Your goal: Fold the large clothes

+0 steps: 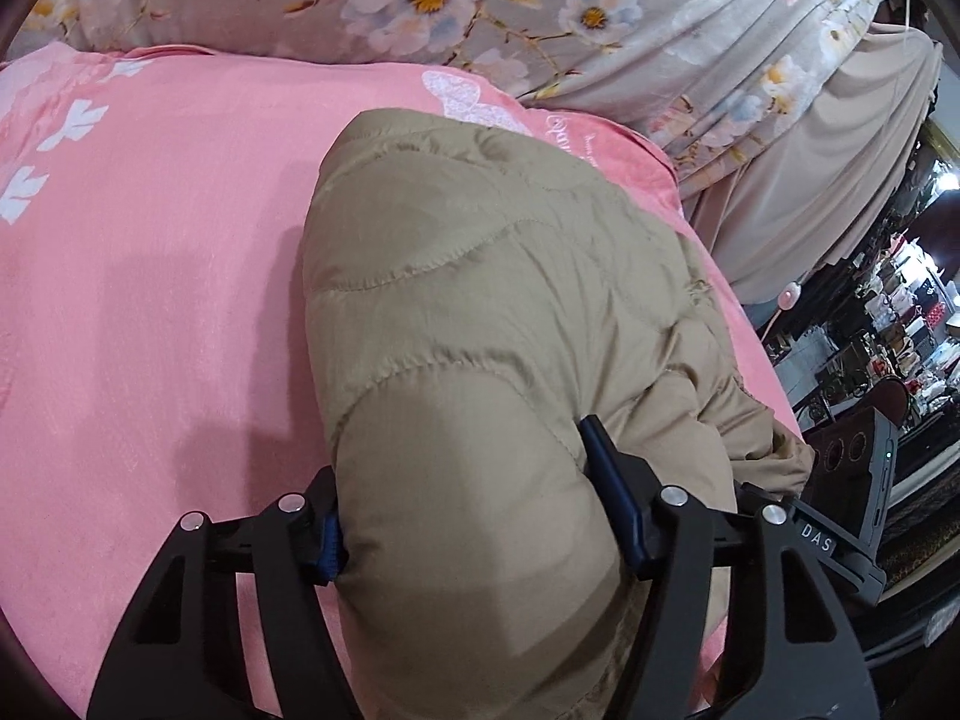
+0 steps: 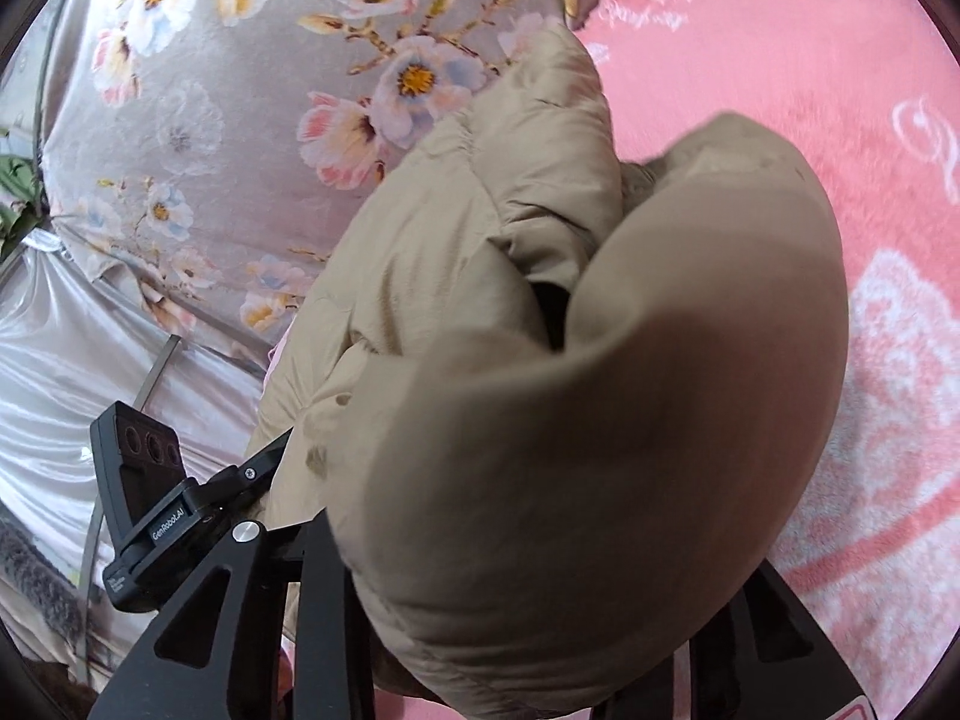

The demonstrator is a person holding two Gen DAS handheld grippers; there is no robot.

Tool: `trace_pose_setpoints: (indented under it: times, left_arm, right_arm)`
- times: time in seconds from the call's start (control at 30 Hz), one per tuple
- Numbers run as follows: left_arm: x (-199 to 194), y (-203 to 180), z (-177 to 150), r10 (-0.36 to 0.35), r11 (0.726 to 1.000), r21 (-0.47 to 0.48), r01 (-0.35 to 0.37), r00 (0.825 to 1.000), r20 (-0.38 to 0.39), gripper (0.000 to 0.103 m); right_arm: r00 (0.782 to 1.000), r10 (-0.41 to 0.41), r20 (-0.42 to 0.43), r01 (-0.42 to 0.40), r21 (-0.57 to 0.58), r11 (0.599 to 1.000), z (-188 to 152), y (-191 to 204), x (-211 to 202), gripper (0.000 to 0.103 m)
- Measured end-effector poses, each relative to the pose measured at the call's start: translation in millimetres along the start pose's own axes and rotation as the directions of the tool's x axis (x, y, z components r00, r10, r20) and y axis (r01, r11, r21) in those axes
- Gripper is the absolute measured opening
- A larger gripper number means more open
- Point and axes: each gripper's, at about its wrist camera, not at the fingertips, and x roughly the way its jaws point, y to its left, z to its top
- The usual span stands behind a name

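Note:
A tan quilted puffer jacket [image 1: 480, 312] lies bunched on a pink blanket [image 1: 150, 300]. My left gripper [image 1: 474, 504] is shut on a thick fold of the jacket, with the puffy fabric bulging between its blue pads [image 1: 606, 480]. In the right wrist view the same jacket [image 2: 492, 228] fills the middle, and a rounded fold of it [image 2: 600, 450] covers my right gripper; its fingertips are hidden under the fabric, which drapes over the jaws.
A grey floral quilt [image 1: 540, 12] lies behind the pink blanket, also in the right wrist view [image 2: 210, 120]. The bed's right edge drops to a cluttered dark room [image 1: 888, 330]. A beige drape [image 1: 828, 180] hangs there. Silver satin fabric [image 2: 72, 360] lies at the left.

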Motion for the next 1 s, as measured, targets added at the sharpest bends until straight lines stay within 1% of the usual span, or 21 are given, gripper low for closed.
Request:
trace_pose_setpoints:
  times: [0.1,0.13,0.23,0.3,0.37,0.4,0.43,0.47,0.5,0.53,0.57,0.6,0.67,0.7,0.77,0.9,1.0]
  left_arm:
    - [-5.7,-0.3,-6.6,-0.021,1.000,-0.001,0.021,0.999,-0.027,0.065]
    - [-4.5,3.1,-9.0,-0.031,0.999,-0.015,0.030,0.999,-0.042,0.067]
    - [10.0,28.4,-20.0,-0.078,0.991,-0.113,0.066,0.991,-0.104,0.071]
    - [18.5,45.9,-26.5,-0.115,0.978,-0.188,0.091,0.986,-0.118,0.075]
    - [22.7,55.4,-27.0,-0.143,0.967,-0.227,0.117,0.985,-0.101,0.082]
    - [24.9,57.4,-26.5,-0.148,0.964,-0.235,0.122,0.984,-0.096,0.085]
    - [29.8,59.2,-24.8,-0.151,0.963,-0.239,0.127,0.985,-0.088,0.091]
    - [34.1,59.3,-24.2,-0.149,0.962,-0.241,0.125,0.985,-0.083,0.096]
    - [39.1,59.5,-23.6,-0.155,0.961,-0.244,0.132,0.985,-0.077,0.096]
    - [42.8,59.2,-23.6,-0.167,0.958,-0.248,0.145,0.983,-0.073,0.096]
    - [44.4,55.9,-22.8,-0.162,0.960,-0.243,0.141,0.985,-0.067,0.093]
    - [41.9,52.4,-21.9,-0.149,0.965,-0.225,0.132,0.987,-0.061,0.089]
    - [30.9,38.6,-17.1,-0.113,0.983,-0.148,0.108,0.993,-0.028,0.074]
    - [24.5,35.5,-15.4,-0.116,0.985,-0.128,0.113,0.993,-0.015,0.071]
    - [13.0,32.9,-11.6,-0.131,0.986,-0.106,0.131,0.991,0.009,0.065]
    - [-18.9,18.5,-4.8,-0.151,0.987,-0.044,0.155,0.985,0.079,0.061]
    - [-47.7,8.1,-1.7,-0.169,0.985,0.004,0.171,0.975,0.144,0.059]
  right_arm:
    - [1.000,0.007,-0.015,-0.007,0.003,1.000,-6.6,1.6,-6.8,0.035]
    - [1.000,0.006,-0.024,-0.006,0.004,1.000,-9.8,0.2,-7.0,0.035]
    - [0.998,0.006,-0.064,-0.004,0.035,0.999,-19.9,-14.6,-1.5,0.036]
    - [0.996,0.028,-0.083,-0.022,0.071,0.997,-23.2,-24.8,5.7,0.042]
    - [0.995,0.036,-0.091,-0.027,0.093,0.995,-22.9,-30.9,12.2,0.056]
    - [0.995,0.035,-0.094,-0.026,0.101,0.995,-23.1,-33.3,14.6,0.059]
    - [0.995,0.042,-0.095,-0.031,0.112,0.993,-23.1,-35.6,17.7,0.063]
    - [0.994,0.058,-0.092,-0.046,0.129,0.991,-23.0,-38.3,21.6,0.065]
    - [0.994,0.070,-0.085,-0.057,0.143,0.988,-23.0,-40.2,23.9,0.064]
    - [0.994,0.076,-0.077,-0.064,0.149,0.987,-23.2,-41.4,25.0,0.061]
    - [0.994,0.085,-0.070,-0.074,0.143,0.987,-22.7,-40.0,25.2,0.053]
    - [0.994,0.082,-0.066,-0.071,0.155,0.985,-22.2,-37.0,24.1,0.049]
    - [0.996,0.069,-0.051,-0.064,0.100,0.993,-19.7,-25.4,18.6,0.037]
    - [0.997,0.064,-0.036,-0.061,0.068,0.996,-17.8,-17.5,13.5,0.036]
    - [0.997,0.078,-0.001,-0.078,0.032,0.996,-14.0,-3.9,2.1,0.032]
    - [0.994,0.091,0.056,-0.088,-0.053,0.995,-9.8,24.8,-18.9,0.030]
    - [0.989,0.113,0.093,-0.103,-0.114,0.988,-8.6,47.6,-35.5,0.030]
